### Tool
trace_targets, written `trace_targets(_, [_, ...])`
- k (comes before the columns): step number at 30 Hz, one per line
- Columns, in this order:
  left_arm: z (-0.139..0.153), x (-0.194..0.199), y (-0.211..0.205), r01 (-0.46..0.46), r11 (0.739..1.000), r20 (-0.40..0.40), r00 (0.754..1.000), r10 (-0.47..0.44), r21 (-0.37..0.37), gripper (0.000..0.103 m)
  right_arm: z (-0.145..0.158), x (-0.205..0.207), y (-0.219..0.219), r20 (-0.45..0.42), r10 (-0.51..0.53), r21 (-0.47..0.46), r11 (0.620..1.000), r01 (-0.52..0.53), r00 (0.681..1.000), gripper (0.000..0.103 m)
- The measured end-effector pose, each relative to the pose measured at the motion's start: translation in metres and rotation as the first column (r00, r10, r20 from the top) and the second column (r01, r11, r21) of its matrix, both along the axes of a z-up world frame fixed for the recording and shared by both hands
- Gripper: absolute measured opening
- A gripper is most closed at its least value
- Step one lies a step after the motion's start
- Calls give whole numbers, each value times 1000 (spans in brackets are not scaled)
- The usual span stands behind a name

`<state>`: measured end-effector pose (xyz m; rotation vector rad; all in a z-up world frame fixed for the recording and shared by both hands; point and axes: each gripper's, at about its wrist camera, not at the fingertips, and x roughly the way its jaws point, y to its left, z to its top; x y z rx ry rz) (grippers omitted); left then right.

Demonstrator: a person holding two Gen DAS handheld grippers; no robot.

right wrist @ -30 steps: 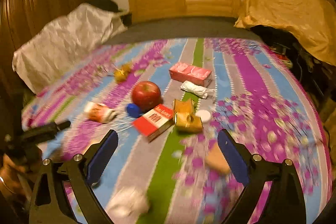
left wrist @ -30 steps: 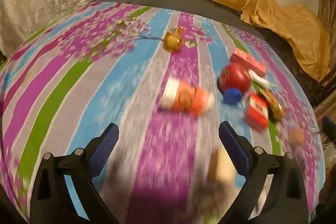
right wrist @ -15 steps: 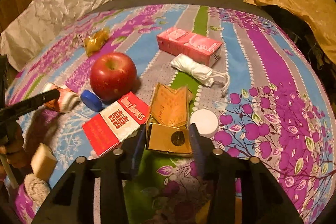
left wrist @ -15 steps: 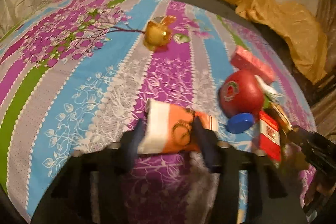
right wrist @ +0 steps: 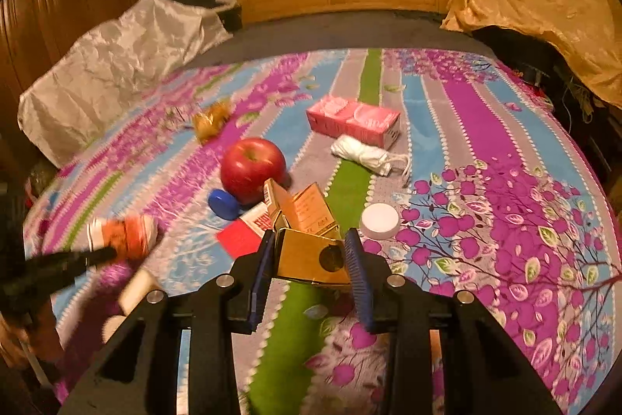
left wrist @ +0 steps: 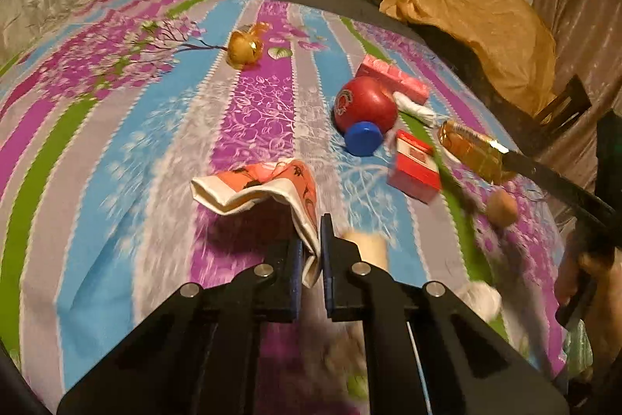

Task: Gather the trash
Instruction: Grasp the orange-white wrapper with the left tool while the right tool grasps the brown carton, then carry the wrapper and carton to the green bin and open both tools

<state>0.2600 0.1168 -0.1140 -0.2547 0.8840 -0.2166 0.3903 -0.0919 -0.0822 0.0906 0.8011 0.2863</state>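
One crumpled orange-and-white wrapper is pinched between the left gripper, whose jaws have just closed nearly flat on its edge. One opened gold carton sits clamped between the right gripper, whose jaws have just narrowed to its width. Beyond the jaws lie one red apple, one blue cap, one white lid, one red pack with unreadable writing, and one pink box.

Both claws share one build: the left claw and the right claw have matte black angular arms, each carrying round silver screws, and slim blue ribbed pads lining the inner faces.
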Motion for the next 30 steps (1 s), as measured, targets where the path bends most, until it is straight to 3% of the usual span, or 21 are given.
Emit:
trace_targets(8, [50, -18, 0, -75, 997, 110, 991, 74, 9, 7, 46, -43, -26, 69, -58, 123, 991, 49, 996, 37])
trace_targets(12, [87, -21, -34, -42, 995, 200, 980, 22, 96, 7, 84, -74, -38, 135, -84, 151, 987, 63, 987, 37])
trace_targets(17, [120, -26, -87, -7, 989, 247, 968, -30, 150, 7, 120, -116, -49, 204, -97, 143, 987, 69, 974, 37])
trace_targets(30, [156, -60, -213, 128, 955, 298, 932, -208, 267, 7, 174, -237, -127, 300, -256, 113, 966, 233, 919, 37])
